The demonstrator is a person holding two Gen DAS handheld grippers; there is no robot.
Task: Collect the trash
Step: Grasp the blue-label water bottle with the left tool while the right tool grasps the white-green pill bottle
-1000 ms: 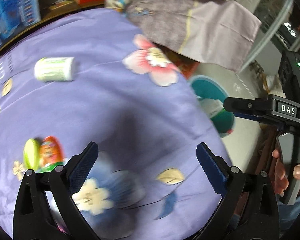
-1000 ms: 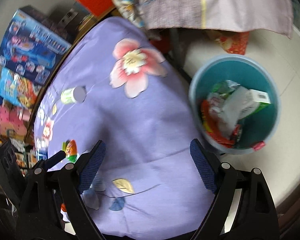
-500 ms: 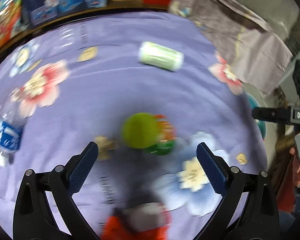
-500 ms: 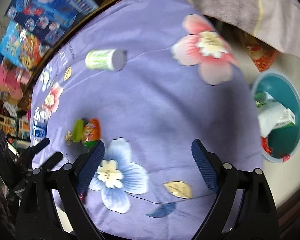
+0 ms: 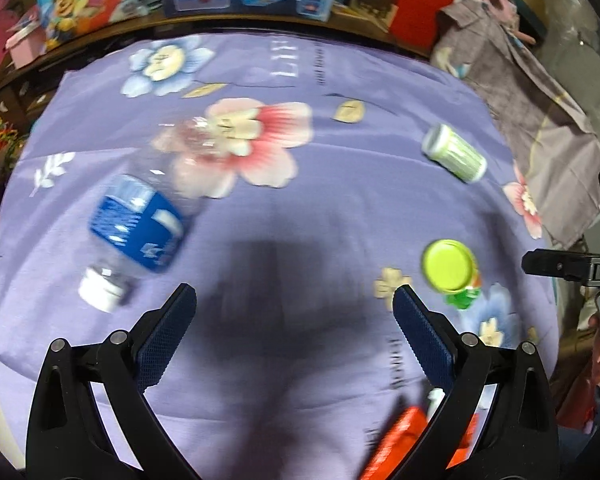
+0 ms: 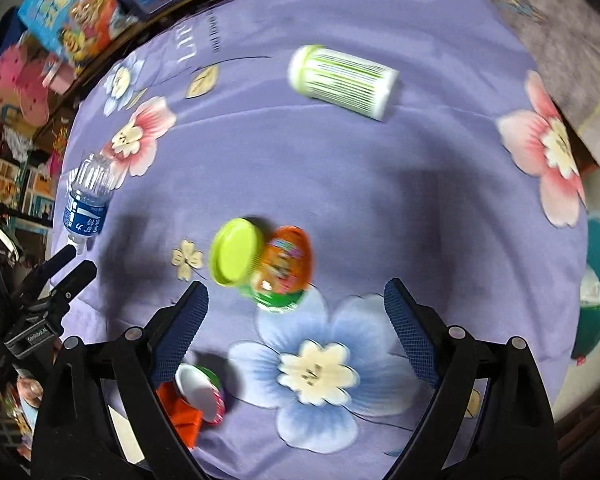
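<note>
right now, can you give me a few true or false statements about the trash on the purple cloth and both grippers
1. The clear plastic water bottle with the blue label lies on its side. True.
2. The left gripper is shut on the bottle. False: its fingers are spread and hold nothing.
3. The white can with green stripes stands upright. False: it lies on its side.
4. The right gripper is open. True.
5. The orange and green container with the lime lid lies on the purple flowered cloth. True.
</note>
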